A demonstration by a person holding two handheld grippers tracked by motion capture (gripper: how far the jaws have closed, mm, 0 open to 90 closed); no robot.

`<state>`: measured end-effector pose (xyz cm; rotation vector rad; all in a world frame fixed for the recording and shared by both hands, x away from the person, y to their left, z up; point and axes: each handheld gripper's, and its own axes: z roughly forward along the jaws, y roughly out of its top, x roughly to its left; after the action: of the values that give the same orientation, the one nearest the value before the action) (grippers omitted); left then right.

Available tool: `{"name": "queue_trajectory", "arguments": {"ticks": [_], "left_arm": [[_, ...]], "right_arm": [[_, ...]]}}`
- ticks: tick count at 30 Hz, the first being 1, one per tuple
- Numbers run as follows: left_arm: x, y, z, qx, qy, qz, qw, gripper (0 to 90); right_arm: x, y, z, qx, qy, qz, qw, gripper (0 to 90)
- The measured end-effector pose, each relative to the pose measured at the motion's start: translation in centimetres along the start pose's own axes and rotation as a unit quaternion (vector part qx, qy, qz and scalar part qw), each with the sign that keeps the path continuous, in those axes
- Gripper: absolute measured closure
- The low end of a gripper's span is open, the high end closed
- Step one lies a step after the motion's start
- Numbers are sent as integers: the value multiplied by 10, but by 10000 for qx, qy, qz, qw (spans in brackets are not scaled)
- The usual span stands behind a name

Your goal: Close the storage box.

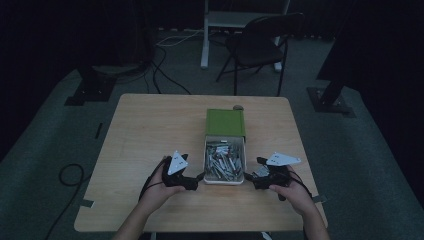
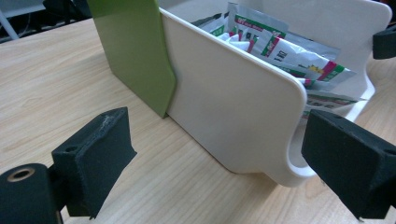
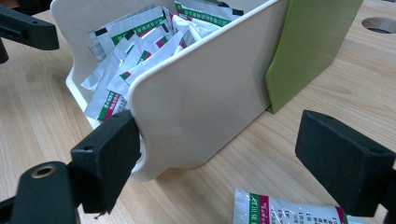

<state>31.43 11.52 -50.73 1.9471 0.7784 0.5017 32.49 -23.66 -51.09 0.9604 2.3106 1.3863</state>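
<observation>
High view: my left gripper [image 1: 196,179] and right gripper [image 1: 250,179] sit at either side of the white drawer [image 1: 225,180] pulled out from the green box [image 1: 225,122] on the wooden table [image 1: 145,135].

Left gripper view: my jaws stand wide apart, the drawer's near corner between them, sachets [image 2: 285,49] heaped inside.

Right gripper view: jaws apart likewise, one at the drawer's corner; a loose sachet [image 3: 289,209] lies on the table between them.

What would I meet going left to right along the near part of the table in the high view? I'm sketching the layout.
Left gripper → white open tray of foil sachets → right gripper, both grippers open beside the tray.
</observation>
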Motion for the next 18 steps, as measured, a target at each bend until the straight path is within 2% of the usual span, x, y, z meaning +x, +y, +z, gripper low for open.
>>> {"name": "queue_trajectory", "arguments": {"ticks": [18], "left_arm": [[4, 7, 7, -49, 19, -24, 10000, 94]], "right_arm": [[-2, 1, 2, -19, -34, 36, 10000, 127]]}}
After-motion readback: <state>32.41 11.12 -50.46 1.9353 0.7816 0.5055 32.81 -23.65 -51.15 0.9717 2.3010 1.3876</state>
